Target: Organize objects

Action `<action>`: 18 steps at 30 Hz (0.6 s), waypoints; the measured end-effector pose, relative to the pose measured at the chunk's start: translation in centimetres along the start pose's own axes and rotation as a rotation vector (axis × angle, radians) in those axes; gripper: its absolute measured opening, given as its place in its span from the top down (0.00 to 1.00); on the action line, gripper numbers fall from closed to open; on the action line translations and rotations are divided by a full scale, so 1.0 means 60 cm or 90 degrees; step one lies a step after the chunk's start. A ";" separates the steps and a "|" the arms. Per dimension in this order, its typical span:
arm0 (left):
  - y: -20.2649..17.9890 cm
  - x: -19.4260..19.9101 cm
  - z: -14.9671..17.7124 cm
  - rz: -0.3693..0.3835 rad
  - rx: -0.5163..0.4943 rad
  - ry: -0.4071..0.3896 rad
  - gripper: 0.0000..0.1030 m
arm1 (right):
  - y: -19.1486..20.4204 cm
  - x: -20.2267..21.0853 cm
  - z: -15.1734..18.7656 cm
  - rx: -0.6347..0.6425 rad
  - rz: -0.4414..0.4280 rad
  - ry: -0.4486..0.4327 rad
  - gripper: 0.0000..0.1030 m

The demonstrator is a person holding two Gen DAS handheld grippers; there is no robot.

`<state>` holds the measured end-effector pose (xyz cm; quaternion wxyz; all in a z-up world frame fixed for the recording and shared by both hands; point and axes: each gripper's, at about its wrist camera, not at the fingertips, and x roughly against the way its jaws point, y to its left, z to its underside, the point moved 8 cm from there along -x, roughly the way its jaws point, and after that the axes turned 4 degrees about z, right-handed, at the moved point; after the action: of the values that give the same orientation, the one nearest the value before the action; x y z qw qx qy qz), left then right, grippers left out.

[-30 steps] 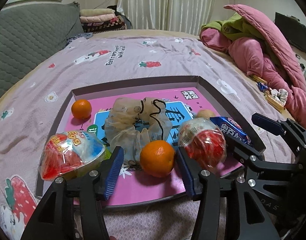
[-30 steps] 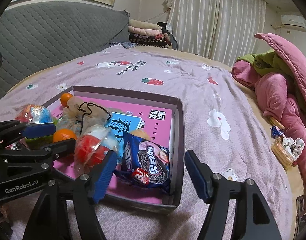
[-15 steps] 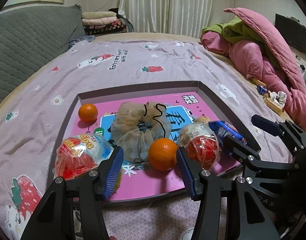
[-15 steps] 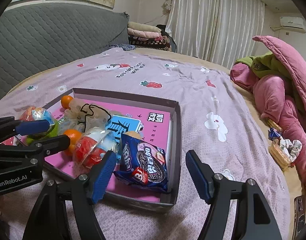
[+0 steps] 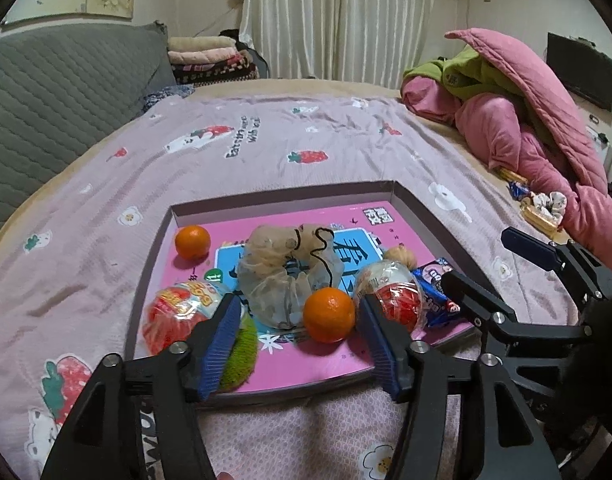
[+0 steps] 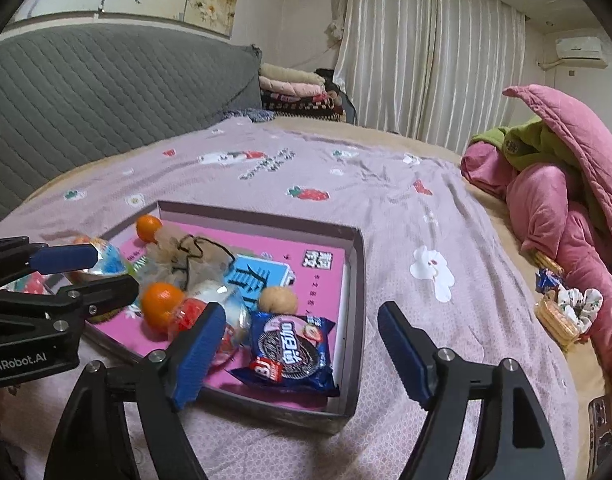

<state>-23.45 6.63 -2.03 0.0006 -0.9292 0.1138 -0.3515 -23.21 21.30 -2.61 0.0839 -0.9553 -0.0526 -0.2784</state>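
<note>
You had the shallow box (image 5: 415, 205) lying on the bedspread (image 5: 266, 140), and everything that mattered sat relative to it. Inside the box, near its middle, lay the mesh pouch (image 5: 286, 276); the cookie packet (image 6: 292, 354) lay flat in the near right corner, its long axis running roughly across the box. One wrapped toy egg (image 5: 389, 296) sat just left of that packet, another (image 5: 178, 312) by the near left wall, with a green fuzzy thing (image 5: 242, 352) beside it. A nearer orange (image 5: 329, 314) rested close to the near wall, touching the pouch; a second orange (image 5: 192, 241) sat in the far left corner.

Your left gripper (image 5: 302, 344) hovered over the near wall with its jaws spread wide and holding nothing, and the nearer orange lay straight ahead in the gap between them. Your right gripper (image 6: 302, 356) was likewise released and empty, framing the packet and the right wall. Being round, the orange offered no long axis to align with. I judged your left hand the nearer one to it, needing only a short forward reach.
</note>
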 end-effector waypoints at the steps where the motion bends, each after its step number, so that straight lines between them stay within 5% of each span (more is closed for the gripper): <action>1: 0.002 0.004 -0.001 -0.002 0.001 -0.003 0.36 | 0.003 0.005 -0.002 0.003 -0.003 -0.006 0.23; 18: 0.047 0.092 0.014 -0.047 0.034 -0.065 0.26 | 0.045 0.097 -0.022 -0.011 -0.009 -0.110 0.16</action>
<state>-19.49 2.62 0.73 0.0181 -0.9493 0.0697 -0.3061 -18.65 18.69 1.29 0.0687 -0.9760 -0.0638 -0.1963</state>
